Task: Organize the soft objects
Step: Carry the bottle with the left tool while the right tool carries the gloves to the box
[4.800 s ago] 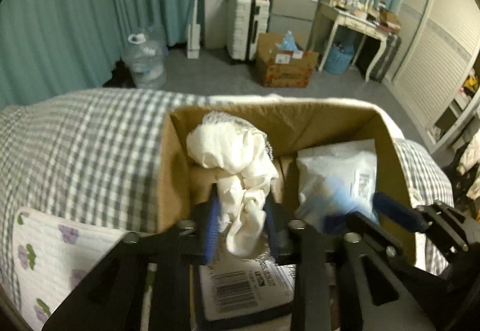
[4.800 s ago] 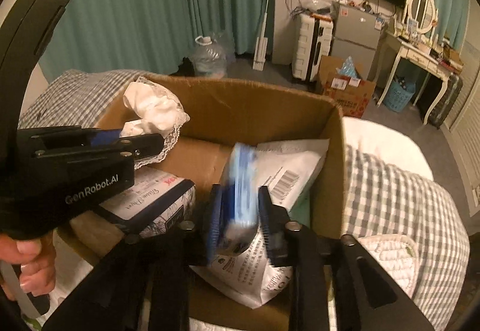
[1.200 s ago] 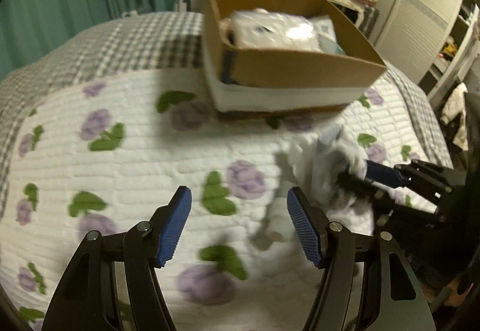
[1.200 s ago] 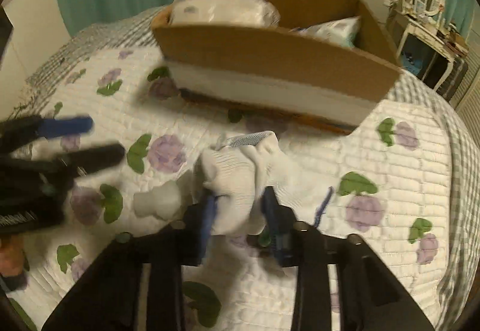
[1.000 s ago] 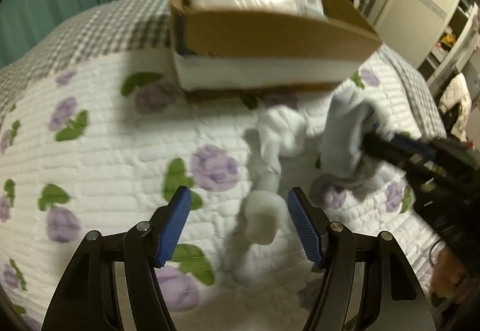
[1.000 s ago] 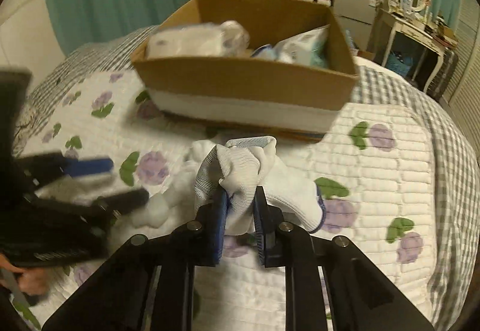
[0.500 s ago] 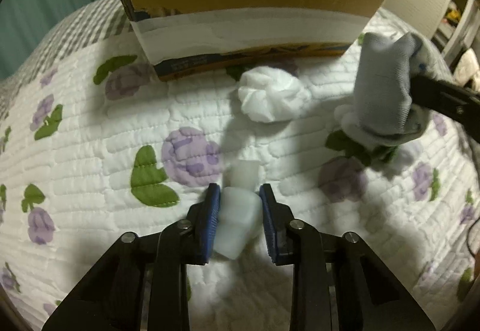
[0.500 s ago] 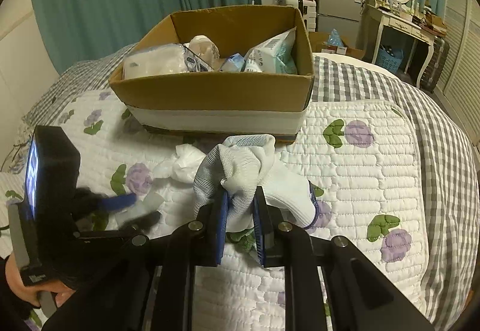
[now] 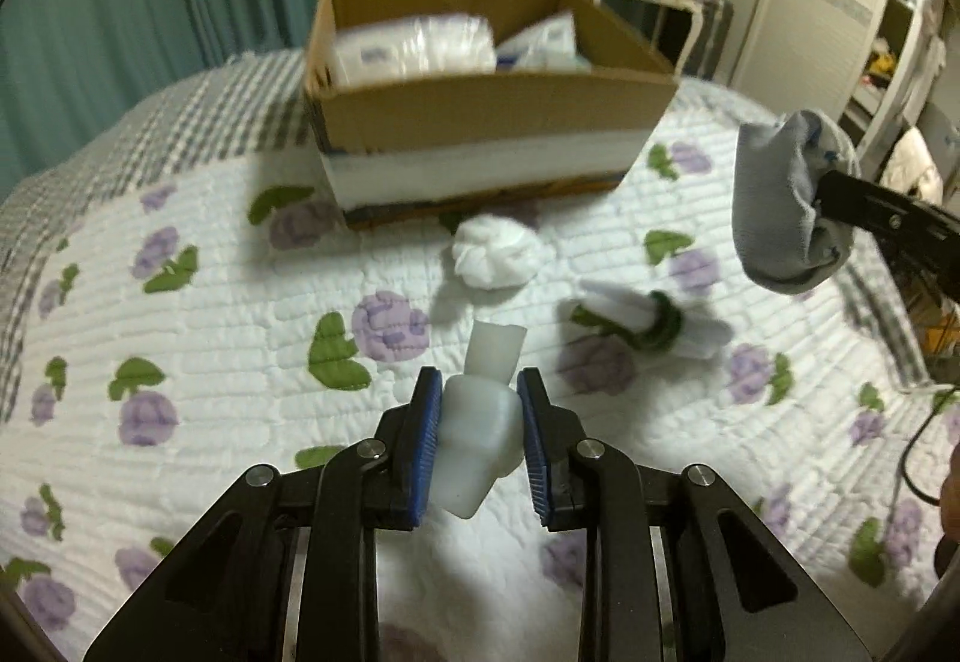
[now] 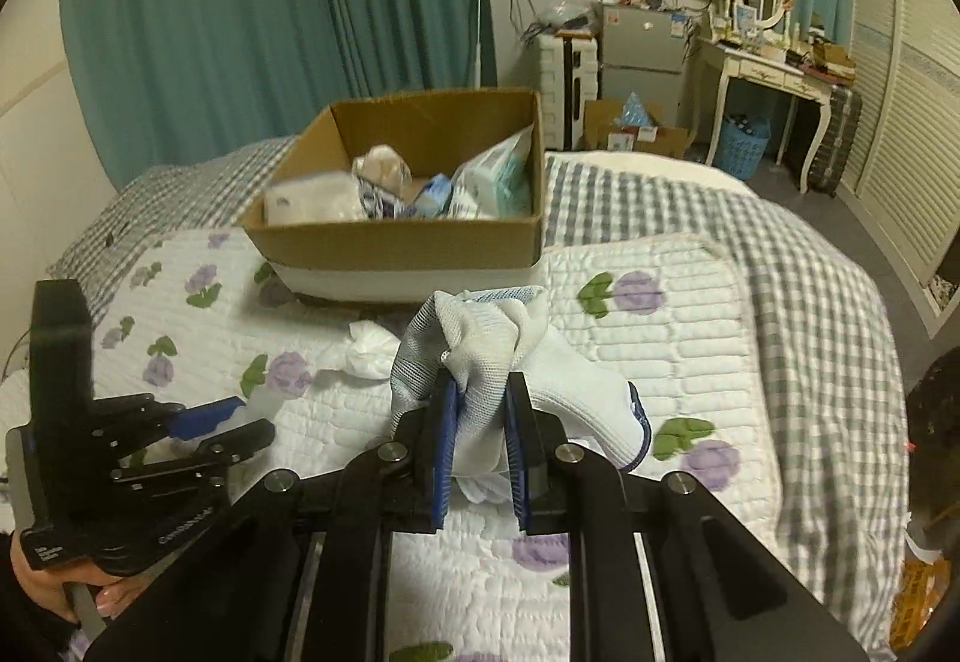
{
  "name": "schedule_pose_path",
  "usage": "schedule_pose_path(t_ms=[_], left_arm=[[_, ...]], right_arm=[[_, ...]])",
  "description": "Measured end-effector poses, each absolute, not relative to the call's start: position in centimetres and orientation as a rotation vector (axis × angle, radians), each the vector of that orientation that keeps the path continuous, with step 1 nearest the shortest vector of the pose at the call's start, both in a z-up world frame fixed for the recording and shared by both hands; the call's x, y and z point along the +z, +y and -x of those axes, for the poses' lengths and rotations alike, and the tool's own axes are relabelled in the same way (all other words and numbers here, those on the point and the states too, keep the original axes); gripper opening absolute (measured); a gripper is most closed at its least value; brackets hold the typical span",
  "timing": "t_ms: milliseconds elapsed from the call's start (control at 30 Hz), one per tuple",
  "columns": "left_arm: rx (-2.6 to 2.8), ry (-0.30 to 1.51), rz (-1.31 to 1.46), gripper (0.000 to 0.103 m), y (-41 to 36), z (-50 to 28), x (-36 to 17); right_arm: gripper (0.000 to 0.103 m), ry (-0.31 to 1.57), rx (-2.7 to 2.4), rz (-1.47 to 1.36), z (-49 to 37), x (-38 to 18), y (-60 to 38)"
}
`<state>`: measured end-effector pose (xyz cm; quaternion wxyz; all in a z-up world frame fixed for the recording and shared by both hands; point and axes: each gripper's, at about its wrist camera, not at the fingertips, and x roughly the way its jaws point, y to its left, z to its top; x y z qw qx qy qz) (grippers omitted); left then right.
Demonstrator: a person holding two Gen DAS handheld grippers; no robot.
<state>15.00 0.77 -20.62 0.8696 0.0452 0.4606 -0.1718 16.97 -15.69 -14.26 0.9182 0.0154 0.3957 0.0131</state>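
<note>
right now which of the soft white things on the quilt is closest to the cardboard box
The crumpled white ball, lying loose just in front of the cardboard box. The white bundle with the green band lies farther out, and the other two pieces are held in grippers.

We see the left gripper [image 9: 479, 437] built of matt black plastic with bright metal screw heads and ribbed blue pads [image 9: 427, 440], which clamp a smooth, matt white soft piece [image 9: 480, 431]. The right gripper [image 10: 478, 449] has the same finish and pinches knitted cloth socks [image 10: 480, 362], part open mesh, part fine white weave. The cardboard box [image 10: 414, 242] is matt brown corrugated paper with a white band. We note glossy plastic-wrapped packs [image 9: 414, 44] inside. The quilt [image 9: 210, 338] is stitched, printed cloth; a crumpled white wad [image 9: 495, 254] looks soft.
</note>
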Motion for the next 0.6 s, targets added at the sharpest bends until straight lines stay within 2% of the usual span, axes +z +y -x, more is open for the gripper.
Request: schedule_pose_path(t_ms=[600], left_arm=[[-0.336,0.680,0.007,0.025,3.6,-8.8,-6.5]], right_arm=[[0.014,0.563,0.069,0.016,-8.1,-2.9,-12.0]])
